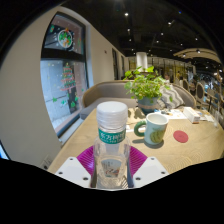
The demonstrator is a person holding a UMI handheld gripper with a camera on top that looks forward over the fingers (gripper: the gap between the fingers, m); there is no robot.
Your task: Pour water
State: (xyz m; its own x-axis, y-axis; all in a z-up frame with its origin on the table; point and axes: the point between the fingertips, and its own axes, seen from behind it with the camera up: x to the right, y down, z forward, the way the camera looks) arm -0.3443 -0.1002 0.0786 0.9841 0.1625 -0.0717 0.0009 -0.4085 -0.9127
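I have the gripper [112, 165] clamped on the water bottle [112, 140] at bottom center, both pads [86, 158] pressing its sides. It stands upright, its white cap seemingly on. The green-and-white mug [153, 127] waits right of center on the table [190, 150], near a plant [146, 88]. I judge nothing poured yet: carrying and tipping remain.

Gripper [111, 168] upright & level, pointing fwd, jaws closed in w/ both magenta pads [86, 158] pressing either side of the water bottle [112, 142] held btwn them.
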